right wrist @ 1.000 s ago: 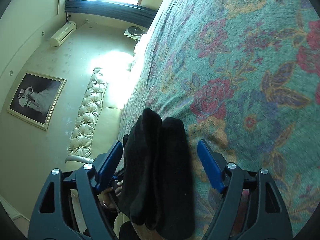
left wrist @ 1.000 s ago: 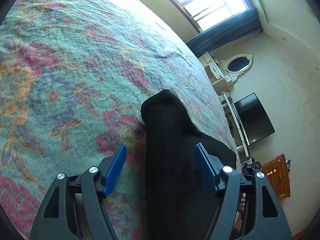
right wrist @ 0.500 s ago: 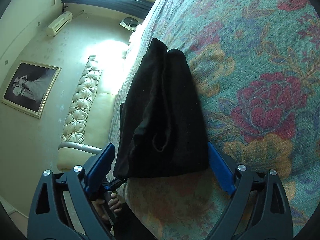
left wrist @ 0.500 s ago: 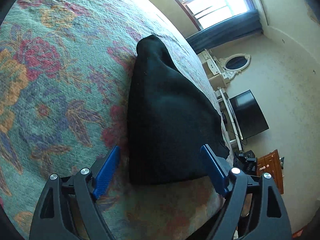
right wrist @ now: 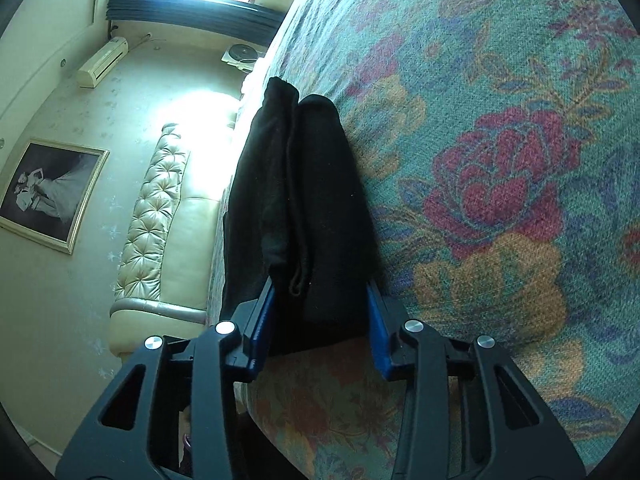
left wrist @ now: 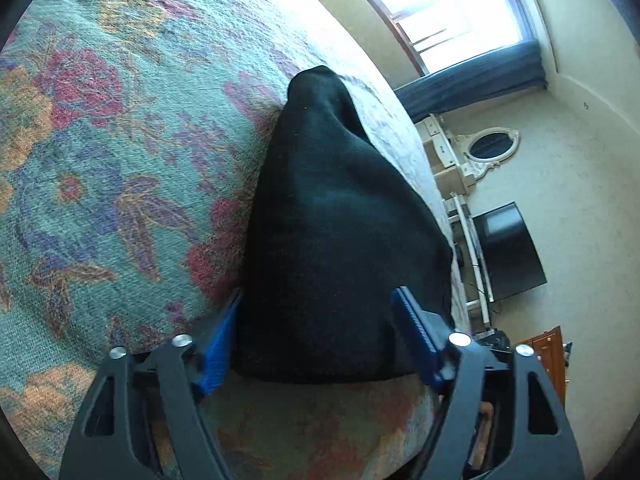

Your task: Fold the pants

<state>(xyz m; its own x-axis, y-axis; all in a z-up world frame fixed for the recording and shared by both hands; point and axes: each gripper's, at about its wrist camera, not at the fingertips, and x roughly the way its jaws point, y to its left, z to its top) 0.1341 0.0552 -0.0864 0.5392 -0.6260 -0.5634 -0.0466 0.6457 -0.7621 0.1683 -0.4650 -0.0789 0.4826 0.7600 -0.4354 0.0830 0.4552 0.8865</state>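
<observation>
Black pants (left wrist: 336, 232), folded into a thick bundle, lie on the floral bedspread (left wrist: 104, 168) near the bed's edge. My left gripper (left wrist: 320, 336) straddles the near end of the bundle, jaws wide, one blue finger (left wrist: 416, 328) on each side. In the right wrist view the pants (right wrist: 304, 208) show their stacked folded layers, and my right gripper (right wrist: 320, 320) has both blue fingers pressed against the bundle's sides, partly closed around it.
The teal bedspread with red flowers (right wrist: 500, 200) stretches away. A tufted cream headboard (right wrist: 156, 216) and framed picture (right wrist: 48, 192) stand to one side; a dresser with oval mirror (left wrist: 488, 148), a TV (left wrist: 508, 248) and a bright window (left wrist: 448, 4) to the other.
Both grippers have pulled back toward the bundle's near end. The right jaws have narrowed onto the pants' sides; the left jaws have narrowed slightly around the bundle.
</observation>
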